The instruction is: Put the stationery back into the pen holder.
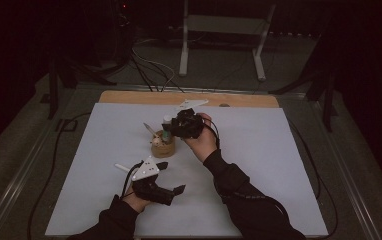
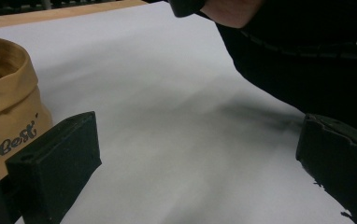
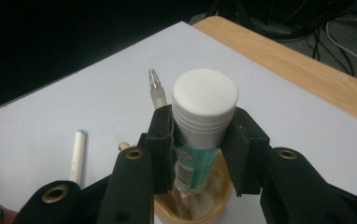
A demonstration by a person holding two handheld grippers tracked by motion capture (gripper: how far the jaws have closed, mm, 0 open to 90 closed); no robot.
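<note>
While the left claw (image 1: 171, 177) is held idle with its jaws wide apart and nothing between them, low over the white surface (image 1: 259, 165), a tan paper holder (image 1: 163, 146) printed "Best" is seen standing just ahead of it. Further right, the right claw (image 3: 199, 140) is clamped on a white-capped tube (image 3: 203, 116), upright with its lower end already inside the holder. Release appears to be what is left. A white pen (image 3: 77, 156) is left lying loose.
</note>
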